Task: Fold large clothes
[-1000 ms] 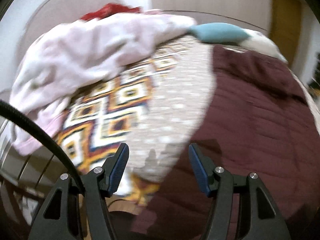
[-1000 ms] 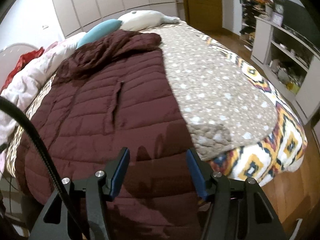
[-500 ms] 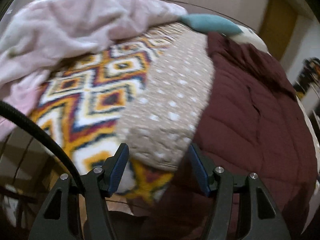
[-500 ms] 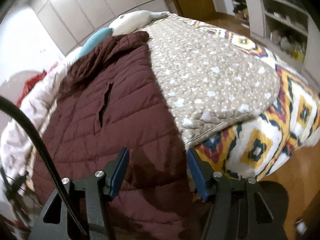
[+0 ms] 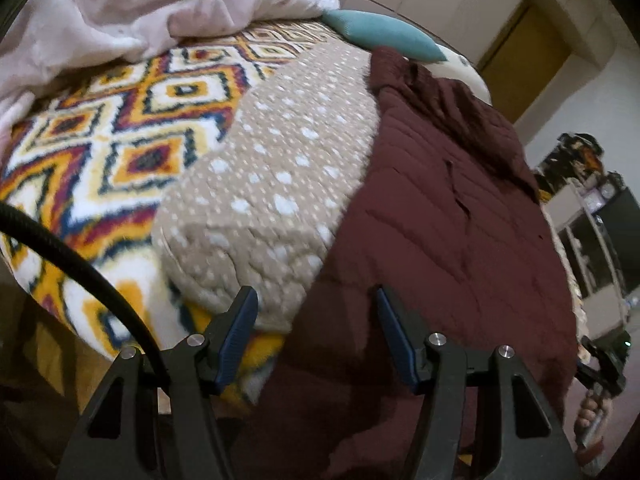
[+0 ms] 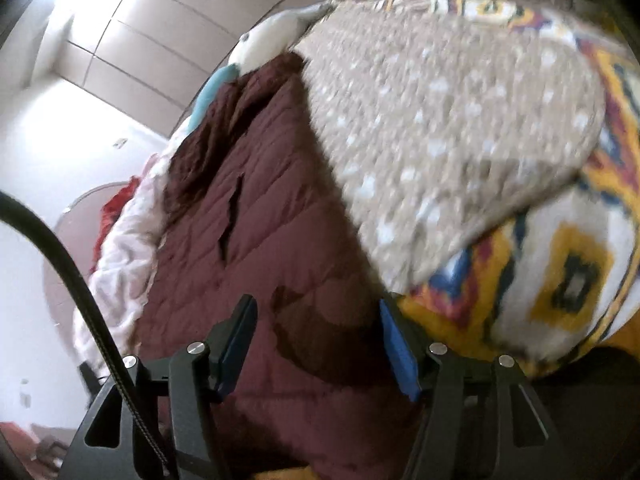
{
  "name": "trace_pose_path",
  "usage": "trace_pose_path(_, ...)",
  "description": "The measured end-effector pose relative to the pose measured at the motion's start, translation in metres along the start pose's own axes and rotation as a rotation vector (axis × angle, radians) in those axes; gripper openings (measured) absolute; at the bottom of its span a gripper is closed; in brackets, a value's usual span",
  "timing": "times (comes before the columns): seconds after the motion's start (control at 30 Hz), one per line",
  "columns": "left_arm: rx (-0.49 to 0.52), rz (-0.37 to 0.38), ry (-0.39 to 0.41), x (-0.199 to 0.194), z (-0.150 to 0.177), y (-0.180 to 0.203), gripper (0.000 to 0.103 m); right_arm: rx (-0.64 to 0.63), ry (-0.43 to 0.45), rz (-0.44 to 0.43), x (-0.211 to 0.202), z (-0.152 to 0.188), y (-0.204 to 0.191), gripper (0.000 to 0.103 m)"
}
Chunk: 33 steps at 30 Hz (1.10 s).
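Observation:
A dark maroon quilted coat (image 5: 452, 216) lies spread lengthwise on the bed, its bottom hem hanging over the near edge. In the right wrist view the same coat (image 6: 248, 264) fills the lower left. My left gripper (image 5: 316, 312) is open, hovering just above the coat's left hem corner where it meets the beige dotted blanket (image 5: 276, 184). My right gripper (image 6: 316, 320) is also open above the coat's right hem edge, with nothing pinched between its fingers. The right gripper and the hand holding it (image 5: 600, 384) show at the left view's far right.
The bed carries a beige dotted blanket (image 6: 452, 120) over a bright diamond-patterned cover (image 5: 120, 136). A pink crumpled garment (image 5: 132, 4) and a teal pillow (image 5: 384, 34) lie at the far side. Shelves (image 5: 592, 240) stand to the right; wardrobe doors (image 6: 132, 28) line the wall.
Both grippers tipped downward and sank closer to the coat's near hem. The right view rolled, so the bed now looks tilted. Jaws stayed open.

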<state>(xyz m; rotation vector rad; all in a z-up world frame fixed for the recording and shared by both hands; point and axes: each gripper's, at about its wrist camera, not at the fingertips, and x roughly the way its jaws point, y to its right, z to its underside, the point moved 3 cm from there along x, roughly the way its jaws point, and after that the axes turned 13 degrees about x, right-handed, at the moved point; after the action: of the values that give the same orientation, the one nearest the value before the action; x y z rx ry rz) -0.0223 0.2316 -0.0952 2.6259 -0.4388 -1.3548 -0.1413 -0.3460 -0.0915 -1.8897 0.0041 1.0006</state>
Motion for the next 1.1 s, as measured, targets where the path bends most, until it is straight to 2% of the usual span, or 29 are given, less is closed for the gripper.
trace_pose_path(0.07,-0.001,0.062,-0.021,0.000,0.010,0.006,0.060,-0.005,-0.027,-0.024,-0.002,0.007,0.002,0.066)
trace_pose_path(0.17,0.052,0.022,-0.017,-0.002,0.022,0.017,0.060,0.002,-0.089,-0.059,-0.001,0.017,0.006,0.068)
trace_pose_path(0.27,0.052,0.025,-0.006,-0.006,0.027,0.019,0.060,-0.020,-0.156,-0.068,0.003,0.031,0.010,0.068)
trace_pose_path(0.57,0.053,0.034,0.001,-0.021,0.038,0.017,0.056,-0.071,-0.182,-0.106,-0.014,0.046,0.005,0.068)
trace_pose_path(0.7,0.040,0.040,0.009,-0.020,0.040,0.013,0.056,-0.043,-0.170,-0.179,-0.024,0.041,0.003,0.068)
trace_pose_path(0.97,0.057,0.013,-0.003,-0.011,0.047,0.017,0.060,-0.011,-0.206,-0.117,-0.006,0.047,0.023,0.068)
trace_pose_path(1.1,0.061,0.022,-0.003,-0.012,0.050,0.020,0.063,-0.023,-0.256,-0.075,-0.001,0.060,0.031,0.068)
